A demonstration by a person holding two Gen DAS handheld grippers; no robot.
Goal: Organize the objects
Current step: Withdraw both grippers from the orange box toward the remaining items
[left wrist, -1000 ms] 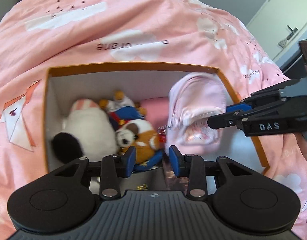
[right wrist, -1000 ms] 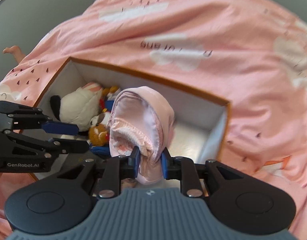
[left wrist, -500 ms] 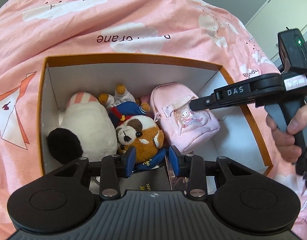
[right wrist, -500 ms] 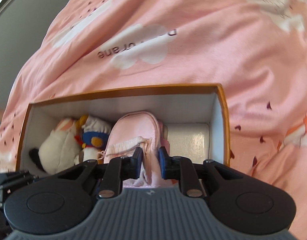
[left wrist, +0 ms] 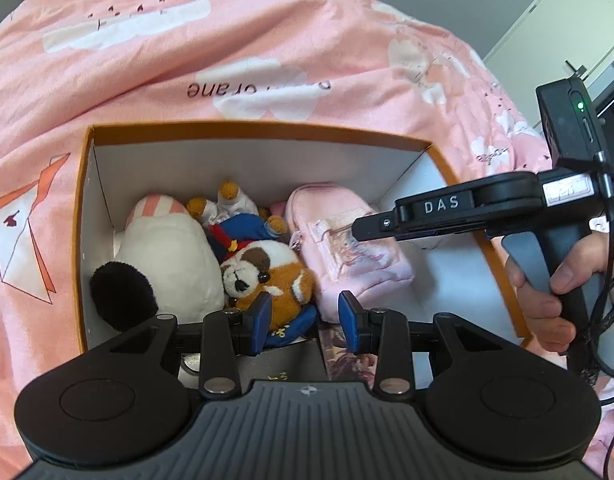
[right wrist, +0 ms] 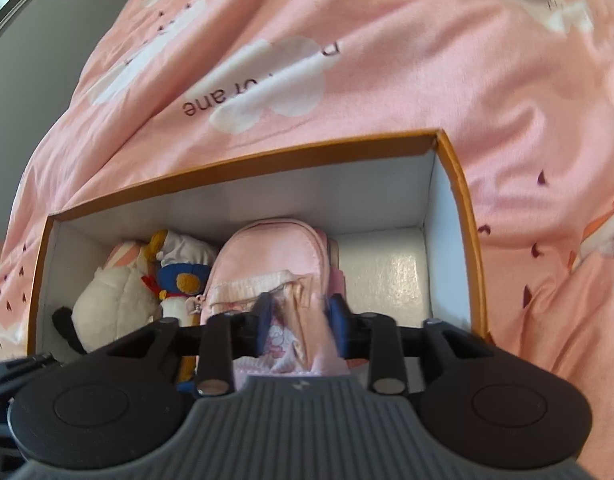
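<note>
With the pink bag laid in the box just right of the plush toys, packing looks nearly done; right tongs have just been opening, bag between them; left tongs stand apart, empty, at the near wall.

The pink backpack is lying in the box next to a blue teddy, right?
Not quite. The left wrist view shows the backpack in the box, but the teddy beside it is brown and white, not blue.
</note>
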